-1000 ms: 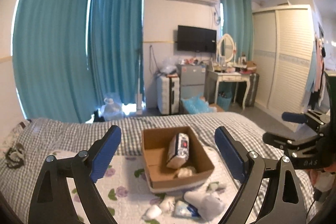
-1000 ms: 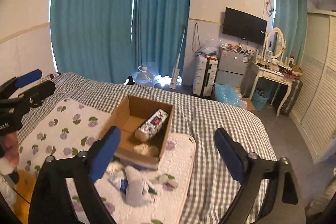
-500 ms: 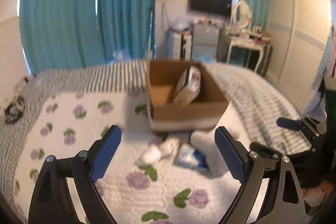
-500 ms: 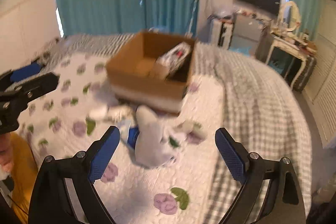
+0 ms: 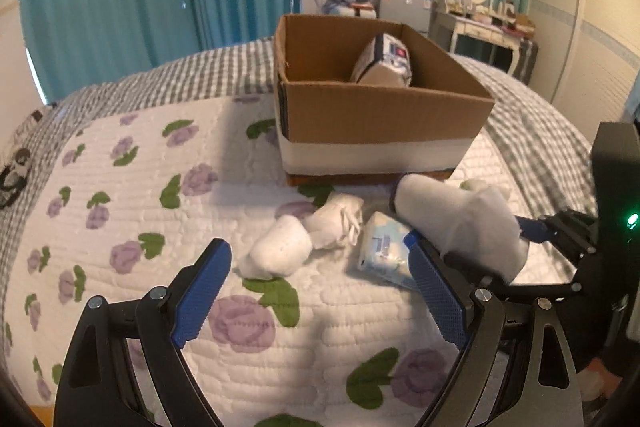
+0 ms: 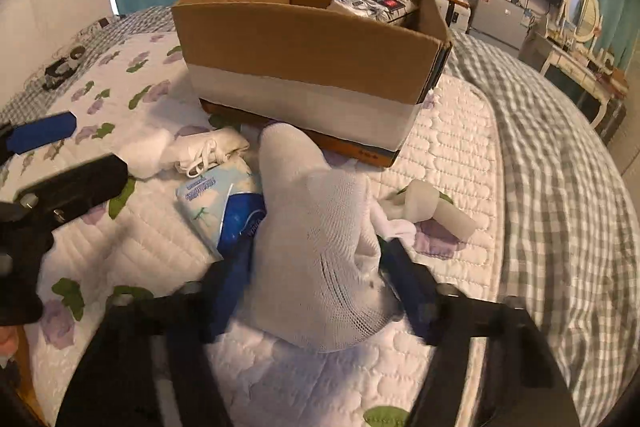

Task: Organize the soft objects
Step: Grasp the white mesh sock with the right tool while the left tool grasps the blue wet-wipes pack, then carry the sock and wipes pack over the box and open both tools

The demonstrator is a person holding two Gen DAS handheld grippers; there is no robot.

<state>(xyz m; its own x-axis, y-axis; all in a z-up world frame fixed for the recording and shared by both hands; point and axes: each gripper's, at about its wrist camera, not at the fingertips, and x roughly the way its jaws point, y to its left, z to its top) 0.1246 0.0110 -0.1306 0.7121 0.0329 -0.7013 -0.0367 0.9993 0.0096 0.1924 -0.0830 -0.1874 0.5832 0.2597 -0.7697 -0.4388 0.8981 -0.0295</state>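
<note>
Within the last second both grippers had dropped from a high view of the room to the quilt (image 5: 120,187) in front of the box (image 6: 304,39), and the right gripper (image 6: 316,267) now had its jaws around the sock (image 6: 316,227), seemingly closing on it, though blur hid the contact; I judged the pick under way. The left gripper (image 5: 320,291) hung wide and empty near a white roll (image 5: 280,251); the sock was limp, open-knit and lumpy, the tissue pack (image 6: 216,195) glossy and flat, the box stiff cardboard, a soft pack (image 6: 376,3) already inside.
</note>
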